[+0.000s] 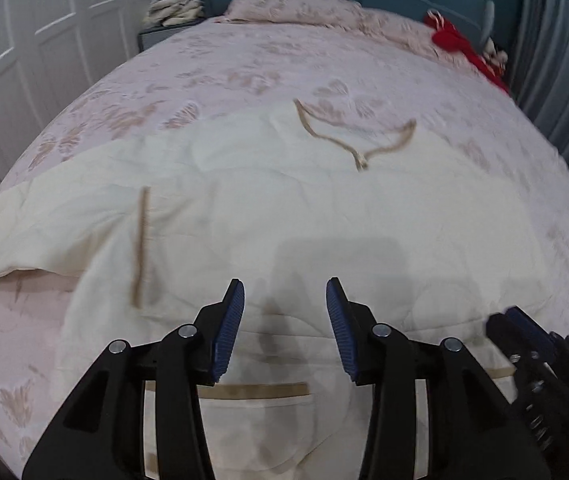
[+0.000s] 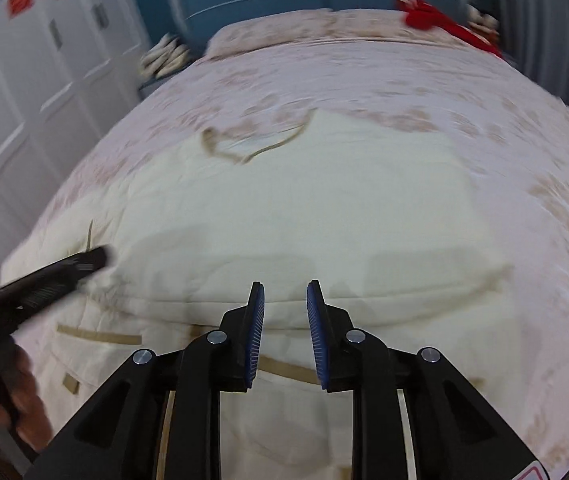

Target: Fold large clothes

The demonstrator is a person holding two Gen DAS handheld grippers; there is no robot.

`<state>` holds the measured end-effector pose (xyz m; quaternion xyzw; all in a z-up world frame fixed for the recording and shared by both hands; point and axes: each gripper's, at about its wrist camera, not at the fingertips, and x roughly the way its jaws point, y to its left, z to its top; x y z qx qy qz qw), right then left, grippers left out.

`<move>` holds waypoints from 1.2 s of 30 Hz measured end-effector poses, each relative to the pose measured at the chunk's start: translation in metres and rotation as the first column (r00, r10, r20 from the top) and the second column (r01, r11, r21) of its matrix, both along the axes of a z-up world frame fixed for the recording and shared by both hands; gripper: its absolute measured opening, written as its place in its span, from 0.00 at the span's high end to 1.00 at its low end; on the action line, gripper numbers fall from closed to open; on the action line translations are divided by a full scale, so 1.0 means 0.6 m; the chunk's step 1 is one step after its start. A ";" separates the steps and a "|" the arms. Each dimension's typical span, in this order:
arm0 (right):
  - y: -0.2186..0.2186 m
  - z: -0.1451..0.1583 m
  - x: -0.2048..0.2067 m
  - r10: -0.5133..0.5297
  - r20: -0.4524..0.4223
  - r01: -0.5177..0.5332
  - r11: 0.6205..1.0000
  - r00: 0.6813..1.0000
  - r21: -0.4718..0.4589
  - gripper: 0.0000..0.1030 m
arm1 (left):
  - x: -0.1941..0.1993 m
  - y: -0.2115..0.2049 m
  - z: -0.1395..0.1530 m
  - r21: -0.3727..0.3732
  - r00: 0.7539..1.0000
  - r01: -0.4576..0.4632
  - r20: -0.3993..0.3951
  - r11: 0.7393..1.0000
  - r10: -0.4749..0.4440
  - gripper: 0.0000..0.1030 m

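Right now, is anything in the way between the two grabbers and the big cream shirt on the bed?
Nothing visible: the open left gripper and open right gripper hover directly above the cream garment with tan trim.

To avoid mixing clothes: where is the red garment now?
The red garment lies at the bed's far right corner in both views, beside the pillow, far beyond the cream garment.

black plastic left gripper, right gripper, ribbed blue fingers, silver screws, bare-skinned hand
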<state>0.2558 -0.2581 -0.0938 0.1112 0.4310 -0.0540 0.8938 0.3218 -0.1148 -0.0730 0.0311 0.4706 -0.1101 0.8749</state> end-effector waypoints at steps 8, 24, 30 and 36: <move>0.005 -0.073 0.025 -0.013 -0.068 0.013 1.000 0.998 -0.004 0.83 | -0.005 -0.027 -0.072 0.078 1.000 0.006 -0.001 0.997 -0.006 0.60; 0.008 -0.104 0.019 -0.026 -0.014 0.026 1.000 1.000 -0.009 0.83 | -0.019 -0.021 -0.091 0.043 0.994 0.001 0.106 0.999 -0.005 0.58; 0.009 -0.102 0.020 -0.027 -0.020 0.027 1.000 0.999 0.000 0.84 | -0.040 0.094 -0.025 -0.151 0.991 -0.099 0.074 0.983 0.111 0.53; 0.031 -0.057 -0.010 -0.063 -0.033 0.062 0.998 0.997 -0.031 0.77 | -0.062 0.344 0.028 -0.185 0.937 -0.308 0.111 0.933 0.331 0.13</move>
